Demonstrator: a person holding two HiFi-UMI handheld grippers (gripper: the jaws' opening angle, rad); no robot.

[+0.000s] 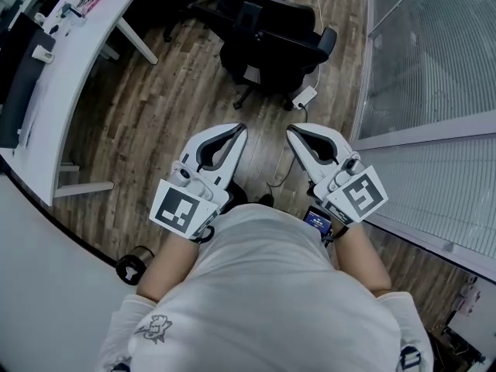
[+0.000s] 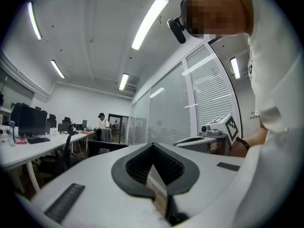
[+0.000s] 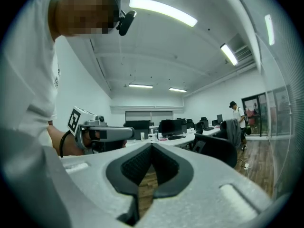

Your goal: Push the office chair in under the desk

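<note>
Office chair point(image 1: 271, 41) upper centre on wood floor point(image 1: 155, 122), right of white counter point(image 1: 70, 76), not under it; backrest apparently toward lower frame. Left gripper point(image 1: 239, 132) and right gripper point(image 1: 293, 133) closed, empty.

Desk point(image 1: 74, 76) at left, office chair point(image 1: 279, 45) right of it, glass partition point(image 1: 434, 53) rightmost

Brightness: even and bright across all three views.
Source: ceiling strip lights point(image 2: 149, 22), blown out to glaring white.
Shadows: soft and faint on the wood floor point(image 1: 155, 122).
Distortion: both gripper views bulge strongly, their corners black, well outside the strip lights.
</note>
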